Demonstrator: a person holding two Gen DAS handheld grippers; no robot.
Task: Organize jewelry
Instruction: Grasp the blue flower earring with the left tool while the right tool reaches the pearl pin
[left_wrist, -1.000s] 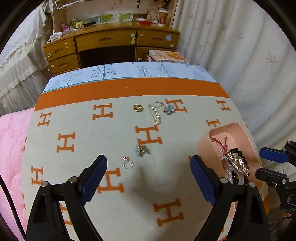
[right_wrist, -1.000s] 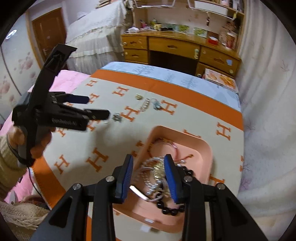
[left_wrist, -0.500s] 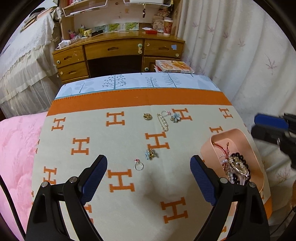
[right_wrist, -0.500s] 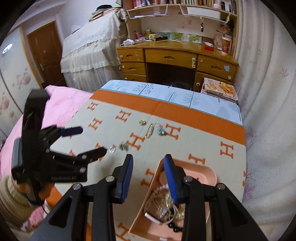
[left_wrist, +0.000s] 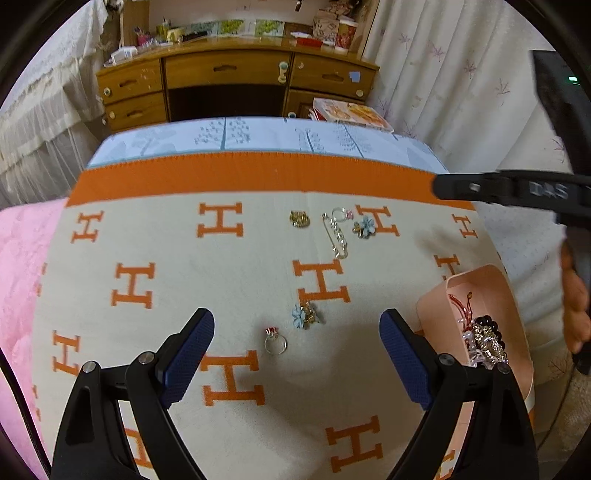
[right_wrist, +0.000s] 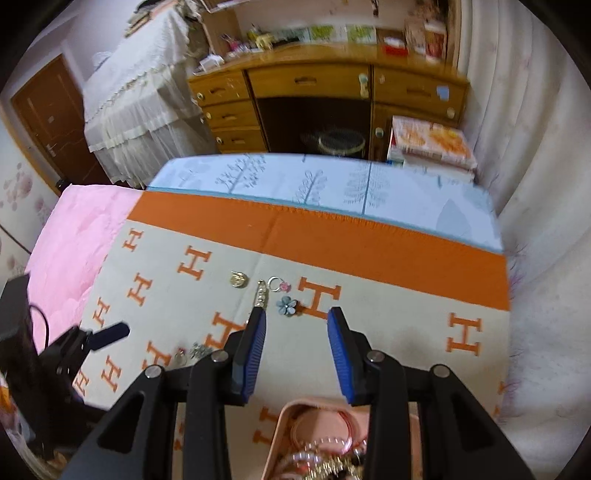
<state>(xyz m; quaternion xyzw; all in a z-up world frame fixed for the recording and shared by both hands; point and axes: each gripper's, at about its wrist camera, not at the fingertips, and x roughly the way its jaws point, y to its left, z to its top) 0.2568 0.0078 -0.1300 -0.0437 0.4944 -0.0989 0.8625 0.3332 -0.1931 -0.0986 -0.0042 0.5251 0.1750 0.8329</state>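
- I see a bed covered by a cream blanket (left_wrist: 236, 280) patterned with orange H letters and an orange band, with a wooden desk (left_wrist: 236, 81) beyond its far end.
- My left gripper (left_wrist: 297, 354) hangs over the blanket with its blue pads spread wide and nothing between them.
- My right gripper (right_wrist: 296, 354) hovers above the blanket's middle, its jaws set at a narrow gap and empty.
- A pink tray (left_wrist: 517, 332) sits at the blanket's right edge, holding a tangle of bracelets and beads (left_wrist: 482, 339).
- Far on the blanket lie a long silver pin (left_wrist: 336, 238), a gold charm (left_wrist: 299, 218), a pink-stoned ring (left_wrist: 341, 213) and a blue flower brooch (left_wrist: 365, 227), close together.
- Nearer my left gripper lie a second flower piece (left_wrist: 306, 314) and, just beside it, a silver ring (left_wrist: 275, 341).
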